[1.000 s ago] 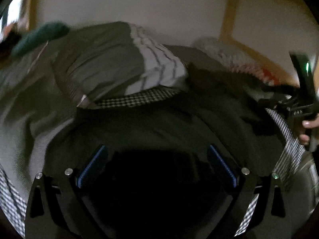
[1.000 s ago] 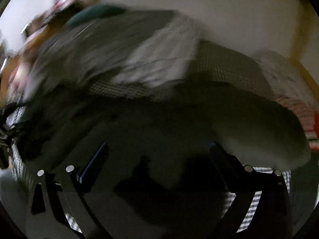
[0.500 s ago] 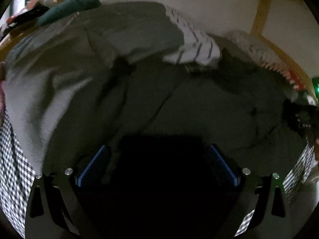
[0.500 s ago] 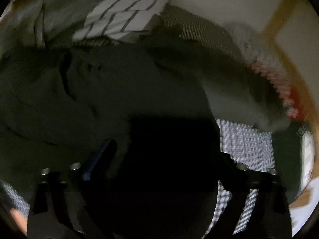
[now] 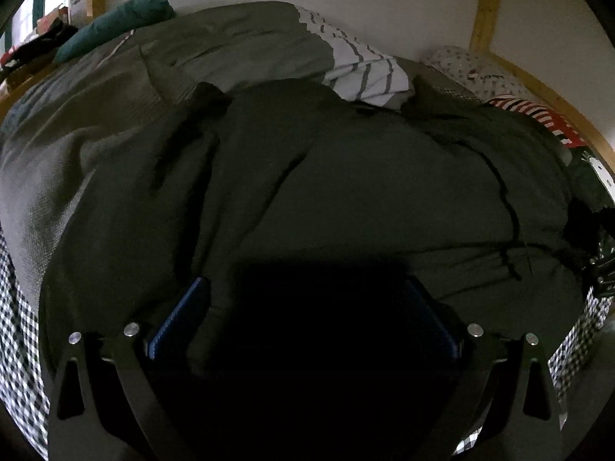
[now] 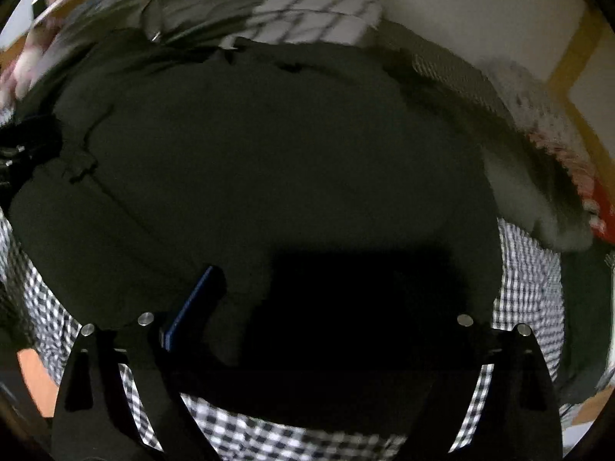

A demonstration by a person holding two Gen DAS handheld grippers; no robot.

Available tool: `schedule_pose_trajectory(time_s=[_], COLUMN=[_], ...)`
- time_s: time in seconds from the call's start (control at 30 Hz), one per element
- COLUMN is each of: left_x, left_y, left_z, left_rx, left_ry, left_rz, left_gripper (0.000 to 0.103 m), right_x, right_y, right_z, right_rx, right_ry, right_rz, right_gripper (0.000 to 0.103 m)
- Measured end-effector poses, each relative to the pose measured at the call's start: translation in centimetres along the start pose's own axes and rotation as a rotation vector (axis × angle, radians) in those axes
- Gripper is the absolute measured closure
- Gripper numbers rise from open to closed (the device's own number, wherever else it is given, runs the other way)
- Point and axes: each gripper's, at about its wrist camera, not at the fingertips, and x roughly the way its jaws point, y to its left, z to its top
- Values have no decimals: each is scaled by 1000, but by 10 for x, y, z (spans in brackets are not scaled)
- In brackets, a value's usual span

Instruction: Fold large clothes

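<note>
1. The left gripper (image 5: 303, 307) has its jaws spread wide. The blue pads (image 5: 180, 317) stand far apart, and dark cloth fills the space between them; whether the pads press on it is lost in shadow.
2. The dark garment (image 5: 365, 192) lies spread on a checked sheet (image 5: 15, 345), reaching from between the jaws far ahead of them. It is blackish green, soft and thick, with long creases running away from the jaws and a wavy seam off to the right of them.
3. Ahead of the jaws and beyond the garment sits a grey blanket (image 5: 238, 42) with a striped white cloth (image 5: 361, 73) on it, and a teal pillow (image 5: 115, 27) ahead to the left.
4. The right gripper (image 6: 319, 296) has its jaws wide and opening. The same garment (image 6: 269, 153) lies between them and ahead, its near edge humped over the sheet (image 6: 269, 438) just under the jaws. Only the left pad (image 6: 192, 303) shows clearly; the right one is lost in the dark.
5. Ahead and right of these jaws a paler grey fold (image 6: 538, 207) of the garment lies on the sheet, blurred.
</note>
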Motion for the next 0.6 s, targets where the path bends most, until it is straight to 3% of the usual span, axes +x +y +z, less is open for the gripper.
schedule_pose_trajectory(time_s=[0.1,0.17,0.2,0.27,0.33,0.43,0.53,0.6], left_x=[-11,-25,-34,-34,-8,7,8,10], left_y=[-6,-10,-14,-19,-17,-13,-9,-6], left_z=[3,4,1,-1,-4,-2,1,2], left_rx=[-53,-88,-88,-63,-54,-57,-81,-84], left_ry=[-10,-46,-76,-84,-17,-26,13,27], left_rz=[46,47,77,176,158,151,142,129], left_gripper=[5,5,5,5,5,4,4,4], right_x=[-16,-45,-60,-68,-59,-29,8,26], right_y=[3,-18,-36,-54,-57,-51,-45,-46], right_z=[-8,-25,-44,-73,-90,-126,-135,-131], right_rx=[43,229,395,591,727,919,1017,1054], right_ry=[-74,-178,-235,-295,-289,-204,-131,-177], right_rz=[-22,102,203,326,418,546,694,768], right_gripper=[13,11,5,3,3,3,4,4])
